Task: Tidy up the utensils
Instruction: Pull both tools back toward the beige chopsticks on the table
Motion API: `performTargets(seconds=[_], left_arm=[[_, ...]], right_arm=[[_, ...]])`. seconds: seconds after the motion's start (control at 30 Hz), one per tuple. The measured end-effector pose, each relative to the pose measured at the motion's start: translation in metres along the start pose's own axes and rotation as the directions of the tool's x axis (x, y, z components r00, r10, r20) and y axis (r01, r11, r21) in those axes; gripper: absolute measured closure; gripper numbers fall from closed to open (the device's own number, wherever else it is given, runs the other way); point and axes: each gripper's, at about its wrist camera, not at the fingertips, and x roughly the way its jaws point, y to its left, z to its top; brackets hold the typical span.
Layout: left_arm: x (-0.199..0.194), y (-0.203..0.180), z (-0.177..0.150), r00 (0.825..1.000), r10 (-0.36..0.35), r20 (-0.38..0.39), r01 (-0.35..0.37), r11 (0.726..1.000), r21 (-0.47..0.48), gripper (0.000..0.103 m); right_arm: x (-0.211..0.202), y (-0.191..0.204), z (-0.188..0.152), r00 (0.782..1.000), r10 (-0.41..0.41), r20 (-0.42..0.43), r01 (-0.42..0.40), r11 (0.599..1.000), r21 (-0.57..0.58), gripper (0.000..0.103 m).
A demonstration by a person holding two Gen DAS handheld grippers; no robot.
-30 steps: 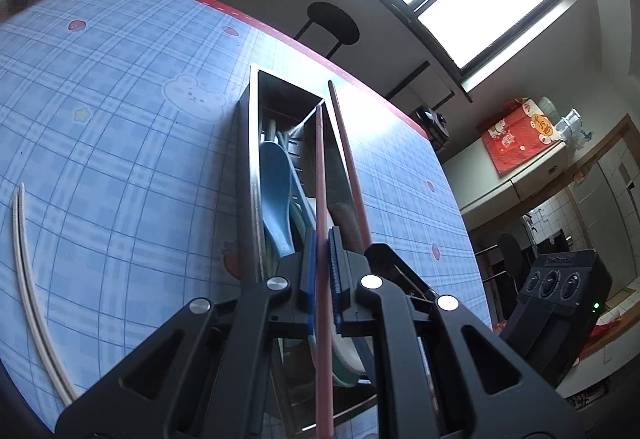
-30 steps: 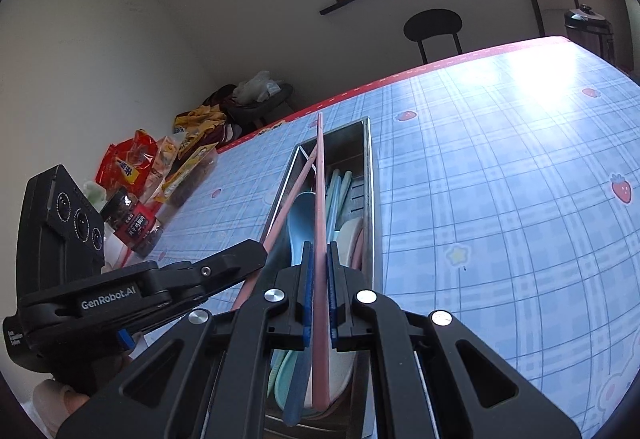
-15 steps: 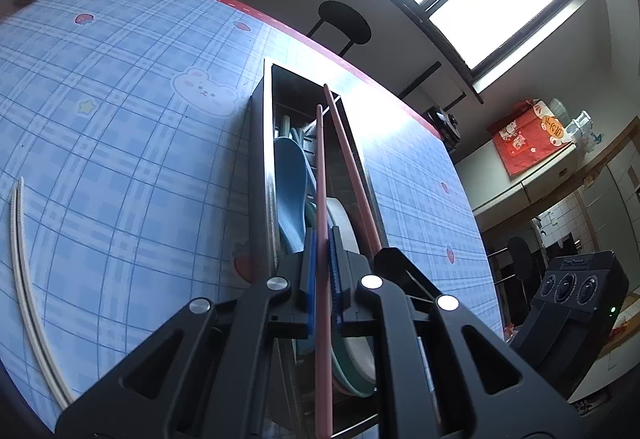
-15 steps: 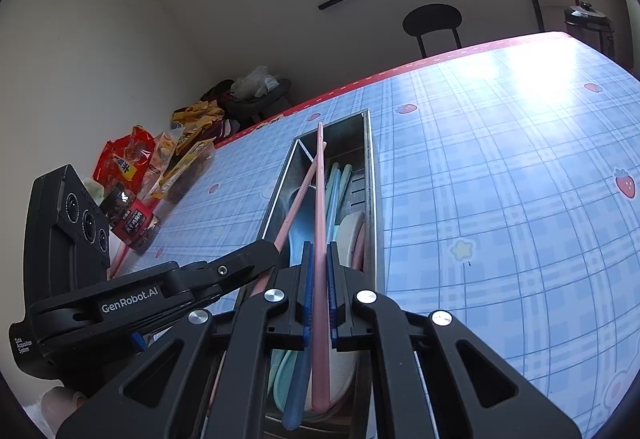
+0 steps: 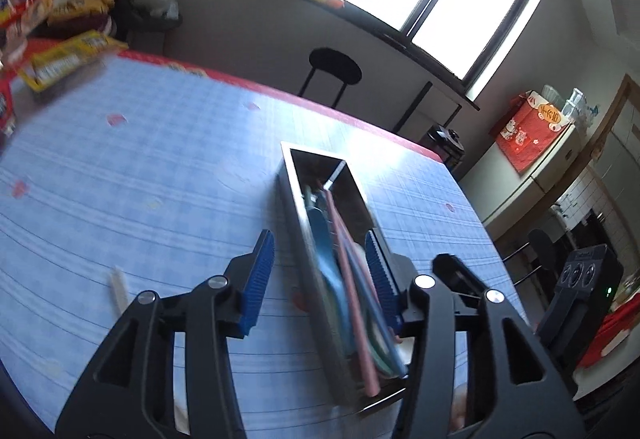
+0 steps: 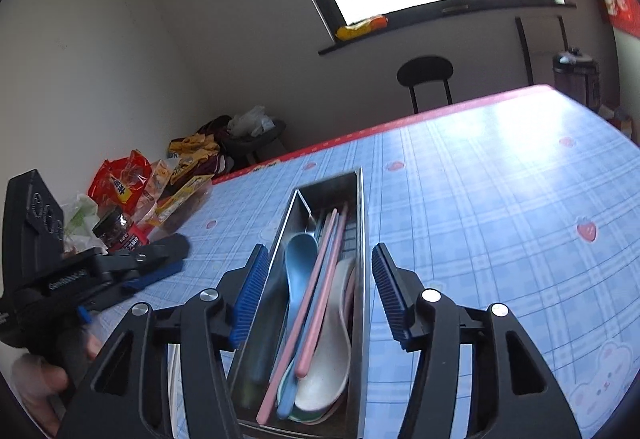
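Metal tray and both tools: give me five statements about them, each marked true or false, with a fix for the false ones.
1. Two pink chopsticks lie inside the metal tray. True.
2. The right tool is clamped on a pink chopstick. False: its jaws are opening and nothing is pressed between the pads.
3. A blue spoon lies in the tray. True.
4. The tray stands on a bare wooden table. False: it stands on a blue checked tablecloth.
5. The left tool holds the blue spoon. False: its jaws are opening, with no grip on anything.
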Motion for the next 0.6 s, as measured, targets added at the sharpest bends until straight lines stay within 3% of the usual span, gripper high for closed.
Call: performTargets(seconds=[0.13,0.3,0.47,0.6], left_arm=[[-0.032,0.019,-0.001,0.997,0.068,0.024,-0.070,0.995,0.072,0.054],[-0.064,0.050,-0.019,0.994,0.113,-0.013,-0.110,0.986,0.122,0.054],[-0.078,0.073,-0.037,0.986,0.148,-0.080,-0.130,0.972,0.195,0.054],[-0.091,0.091,-0.049,0.985,0.144,-0.095,-0.122,0.970,0.208,0.054]], right_arm=[[-0.002,0.006,0.000,1.000,0.014,0.009,-0.013,1.000,-0.021,0.050],[-0.004,0.023,-0.008,1.000,0.030,-0.008,-0.030,0.997,-0.074,0.053],[-0.016,0.060,-0.019,0.999,0.036,-0.027,-0.040,0.988,-0.146,0.056],[-0.020,0.091,-0.039,0.993,0.052,-0.105,-0.072,0.978,-0.197,0.062]])
